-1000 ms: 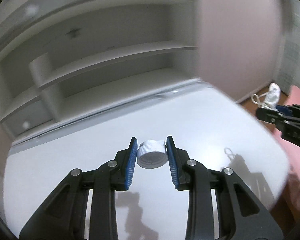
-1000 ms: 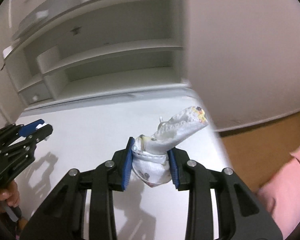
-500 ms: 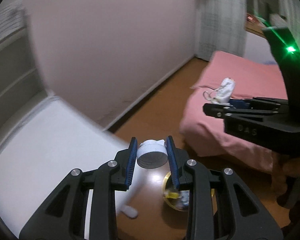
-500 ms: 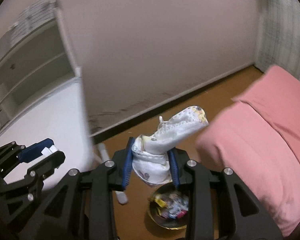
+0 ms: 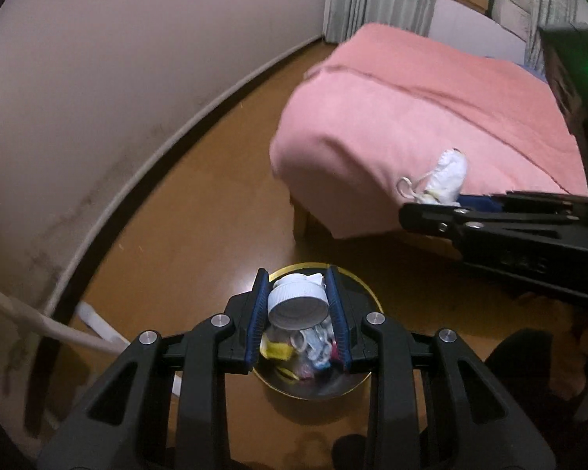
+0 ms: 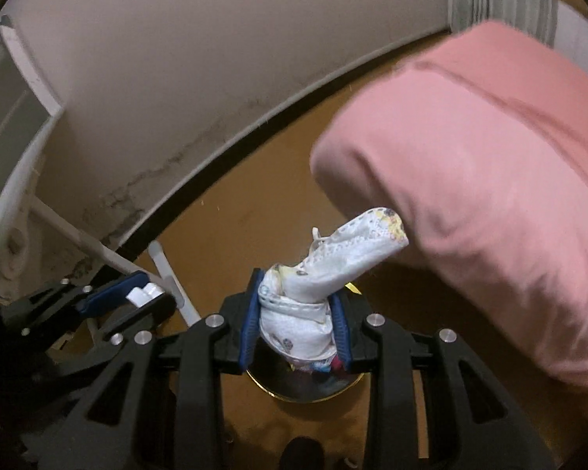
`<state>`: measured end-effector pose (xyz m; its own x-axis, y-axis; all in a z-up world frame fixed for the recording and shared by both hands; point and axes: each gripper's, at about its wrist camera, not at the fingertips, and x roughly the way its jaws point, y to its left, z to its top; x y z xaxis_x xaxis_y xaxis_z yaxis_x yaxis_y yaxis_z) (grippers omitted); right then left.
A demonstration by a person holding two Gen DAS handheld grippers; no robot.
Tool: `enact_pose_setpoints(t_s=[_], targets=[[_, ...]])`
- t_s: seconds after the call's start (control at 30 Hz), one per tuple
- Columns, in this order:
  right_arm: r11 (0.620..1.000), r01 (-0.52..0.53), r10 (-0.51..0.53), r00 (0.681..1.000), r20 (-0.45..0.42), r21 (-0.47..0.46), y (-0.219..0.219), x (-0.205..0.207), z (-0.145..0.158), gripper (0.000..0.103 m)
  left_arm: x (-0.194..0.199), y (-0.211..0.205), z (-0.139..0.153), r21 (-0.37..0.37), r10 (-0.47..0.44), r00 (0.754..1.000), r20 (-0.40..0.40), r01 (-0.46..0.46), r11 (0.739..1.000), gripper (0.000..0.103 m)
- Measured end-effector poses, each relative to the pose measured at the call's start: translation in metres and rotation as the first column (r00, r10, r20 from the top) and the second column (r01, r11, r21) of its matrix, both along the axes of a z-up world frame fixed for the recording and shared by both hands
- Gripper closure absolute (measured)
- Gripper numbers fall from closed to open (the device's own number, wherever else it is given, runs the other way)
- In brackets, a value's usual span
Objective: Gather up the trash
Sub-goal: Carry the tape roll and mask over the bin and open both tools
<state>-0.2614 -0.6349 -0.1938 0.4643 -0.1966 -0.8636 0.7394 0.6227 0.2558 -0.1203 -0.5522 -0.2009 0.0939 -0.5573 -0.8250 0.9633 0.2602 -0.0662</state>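
The left tool (image 5: 298, 305) is gripping a white ribbed plastic bottle cap (image 5: 298, 307) between its blue pads, and it is hanging directly above a round dark trash bin with a gold rim (image 5: 366, 382) that is standing on the brown wooden floor (image 5: 200, 203). The bin is holding mixed litter (yellow, white and red scraps are showing, though the individual pieces are too blurred to identify). The right tool (image 6: 294, 315) is clamping a crumpled white cloth with small printed marks and a yellow-stained tip (image 6: 333, 262); the cloth's free end is sticking up and to the right past the pads, and the same gold-rimmed bin (image 6: 302, 397) is showing just beneath it. In the left wrist view the right tool (image 5: 431, 211) is appearing at the right edge with the cloth (image 5: 445, 176) protruding from it. In the right wrist view the left tool (image 6: 137, 297) is sitting at the lower left with the cap (image 6: 143, 293) between its pads. A bed under a pink blanket (image 5: 431, 109) is standing near the bin, and a pale wall with a dark baseboard (image 5: 98, 78) is running behind.
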Motion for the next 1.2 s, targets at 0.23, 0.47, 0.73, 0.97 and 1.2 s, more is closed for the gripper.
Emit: enact_pose_setpoints(t_s=[0.23, 0.47, 0.73, 0.97, 1.2], targets=[[0.995, -0.001, 0.008, 0.998, -0.067, 0.097, 0.004, 0.005, -0.075, 0.071, 0.019, 0.000, -0.084, 0.113, 0.031, 0.998, -0.058, -0.024, 0.993, 0.074], [0.990, -0.022, 0.038, 0.993, -0.113, 0.138, 0.014, 0.014, -0.111, 0.071, 0.022, 0.011, -0.116, 0.151, 0.040, 0.996, -0.081, -0.028, 0.988, 0.074], [0.991, -0.026, 0.040, 0.994, -0.104, 0.134, 0.016, 0.015, -0.119, 0.070, 0.024, 0.007, -0.116, 0.155, 0.042, 0.996, -0.077, -0.030, 0.987, 0.074], [0.991, -0.024, 0.038, 0.994, -0.102, 0.135, 0.015, 0.015, -0.118, 0.068, 0.025, 0.010, -0.118, 0.156, 0.038, 0.996, -0.086, -0.024, 0.987, 0.055], [0.991, -0.016, 0.031, 0.994, -0.105, 0.136, 0.017, 0.014, -0.118, 0.057, 0.027, 0.012, -0.118, 0.152, 0.042, 0.996, -0.084, -0.029, 0.988, 0.047]])
